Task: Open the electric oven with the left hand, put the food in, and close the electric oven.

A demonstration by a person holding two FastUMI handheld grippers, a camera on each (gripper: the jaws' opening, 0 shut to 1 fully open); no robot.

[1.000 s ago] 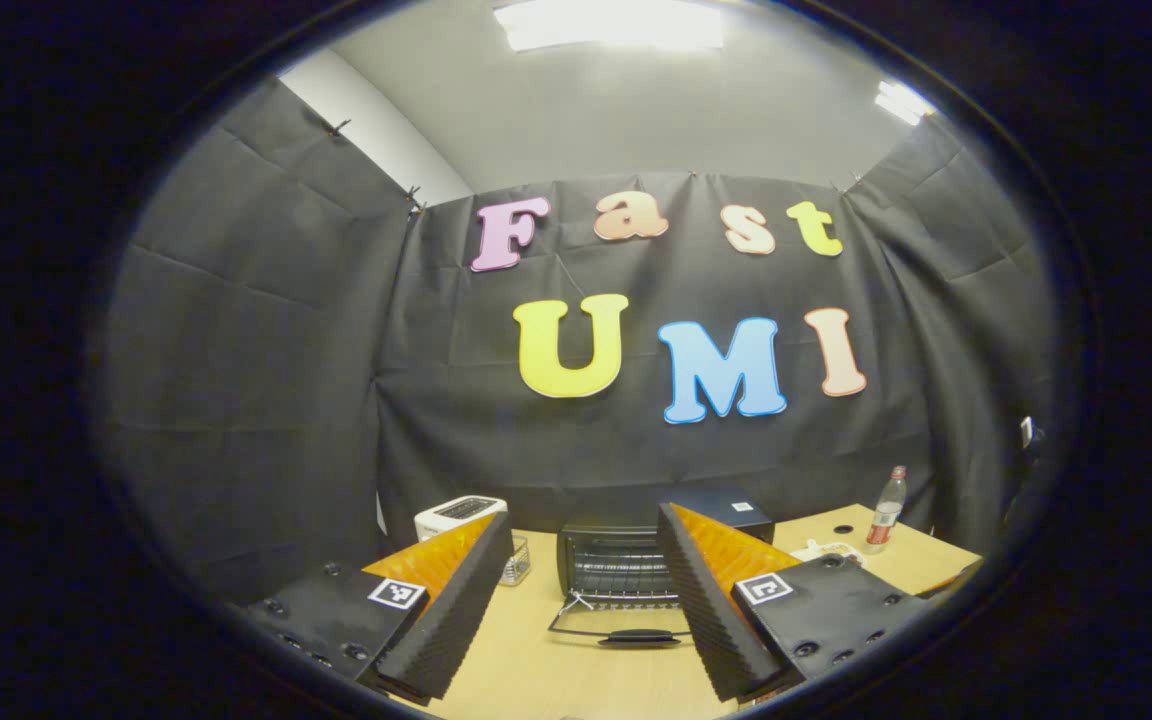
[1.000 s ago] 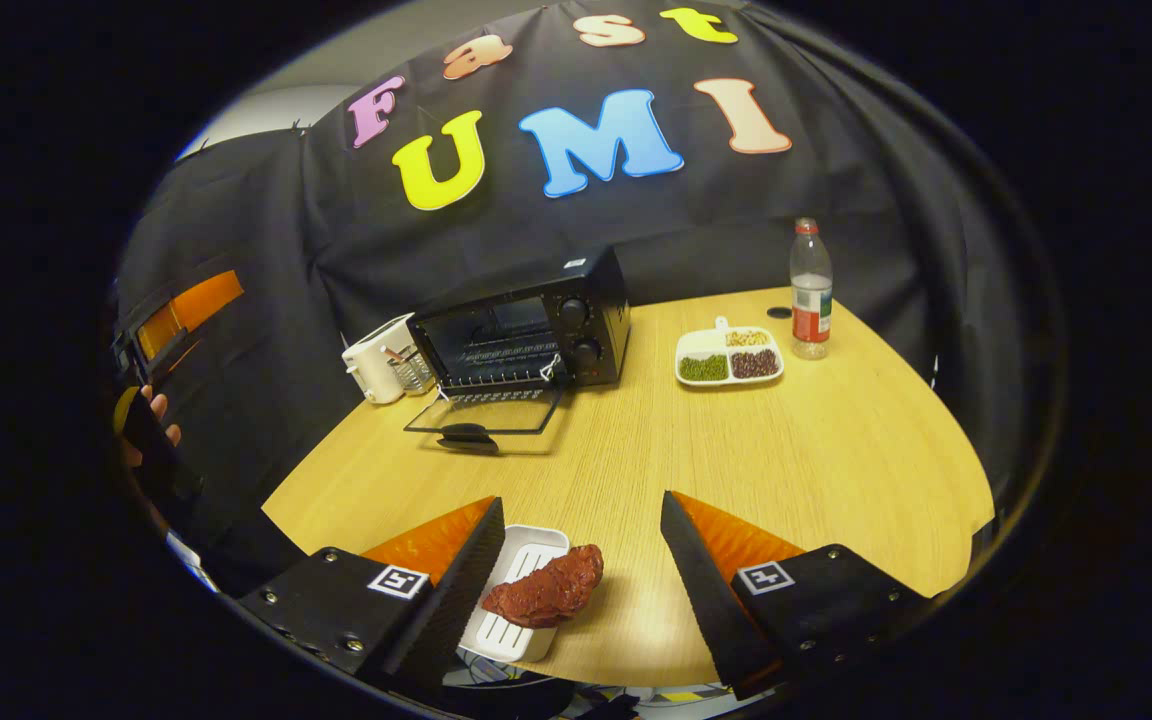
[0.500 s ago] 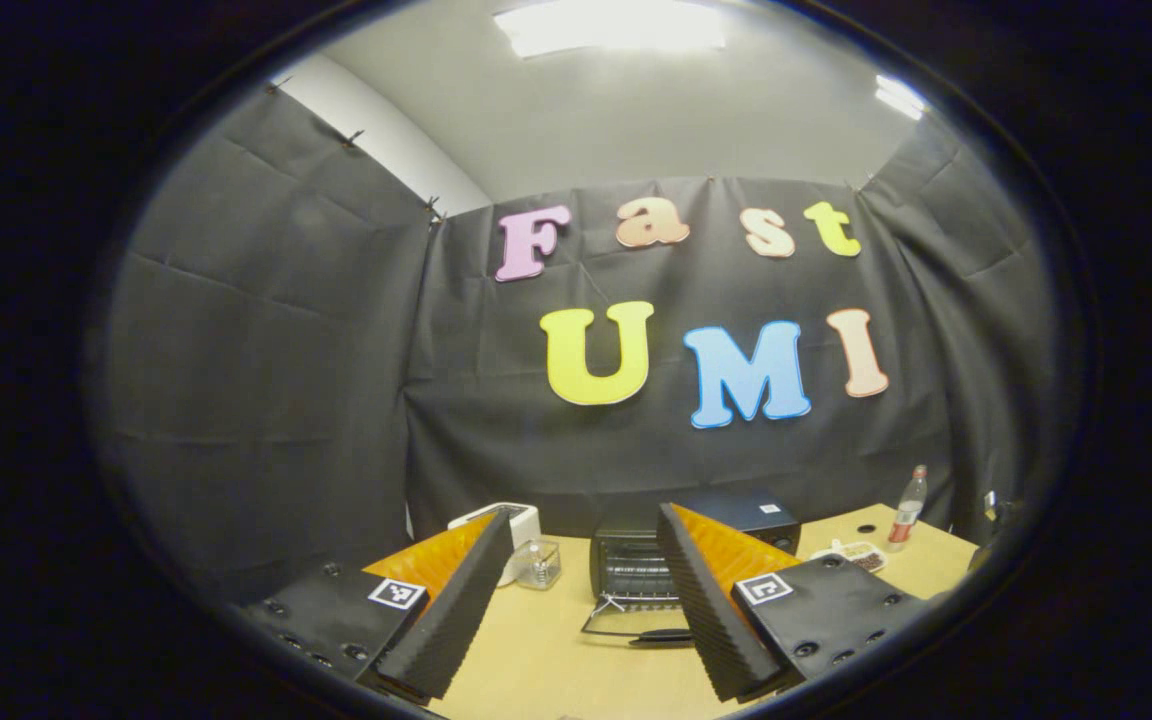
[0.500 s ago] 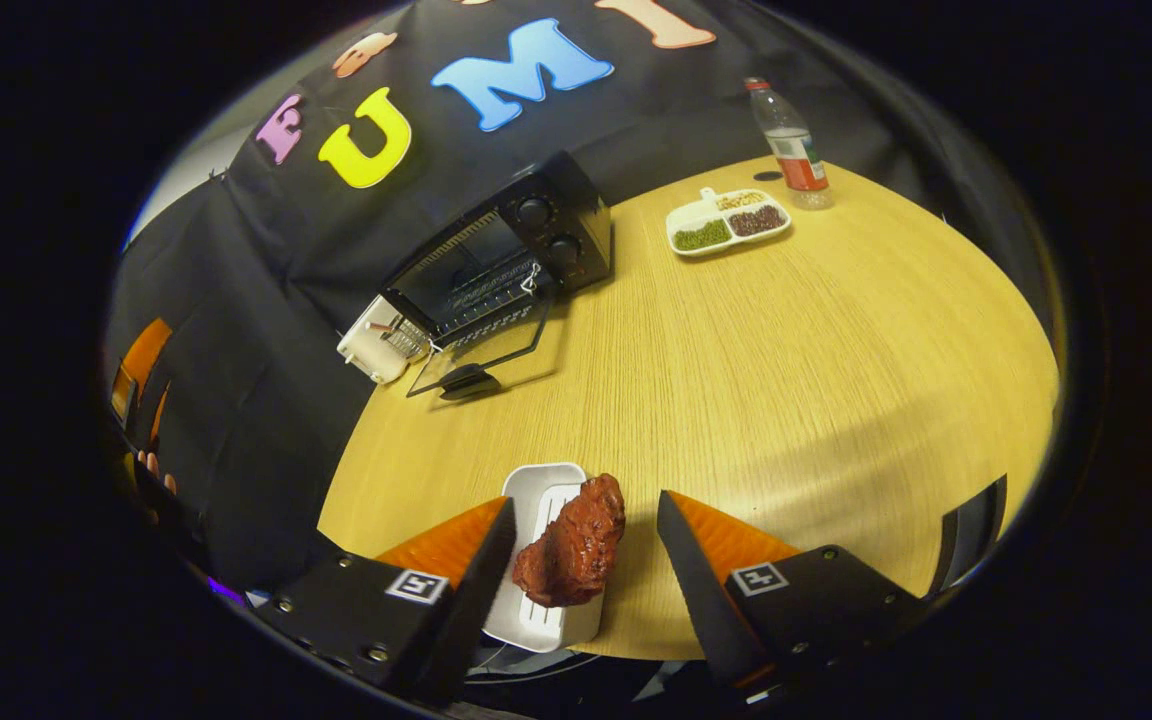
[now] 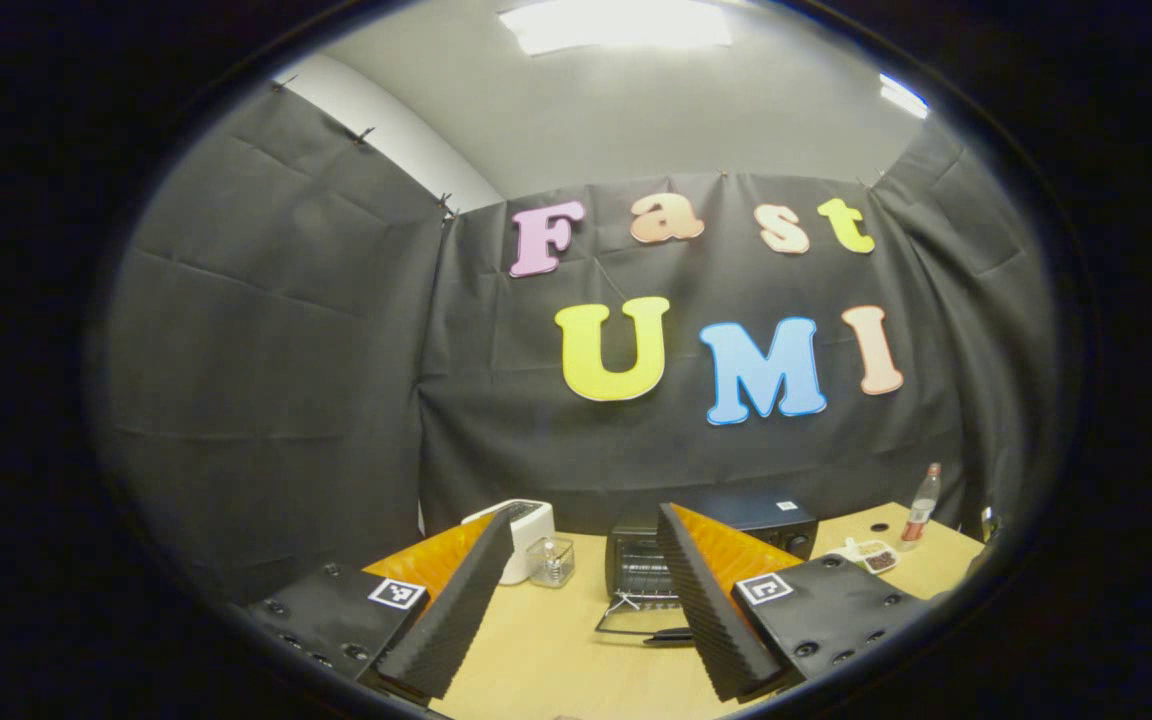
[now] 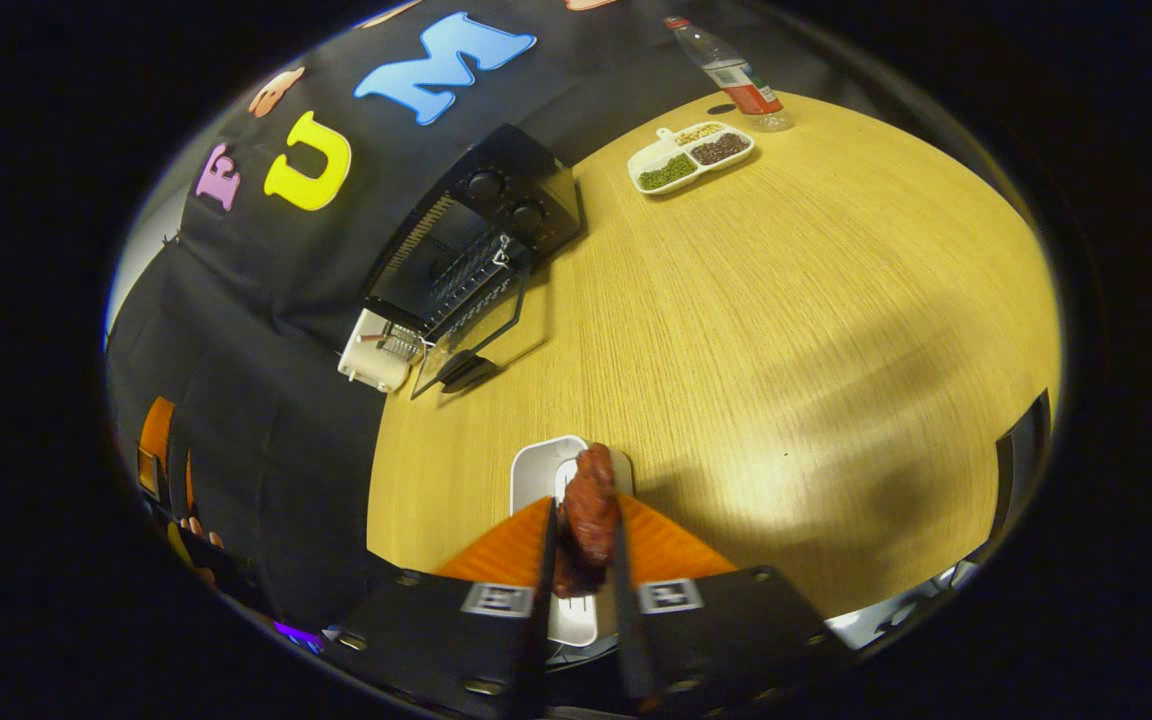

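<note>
Oven open, food gripped — loading and closing remain.

Right gripper (image 6: 581, 570) has its jaws closed on the meat (image 6: 587, 510) over the white dish (image 6: 536, 465), bottom centre; oven (image 6: 471, 240), door down, upper left on the counter (image 6: 786, 300); left gripper (image 5: 581, 600) jaws wide, empty.

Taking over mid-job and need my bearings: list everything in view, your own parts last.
electric oven: 1, black, table's far left, door down open
toaster: 1, white, left of oven
small clear jar: 1, between toaster and oven
divided dish: 1, white, with green, dark and tan fillings, far side
bottle: 1, clear, red label, behind dish
meat piece: 1, red-brown, over white tray, near edge
table: 1, light wood
right tool: shut on meat piece
left tool: open, empty, facing oven
</note>
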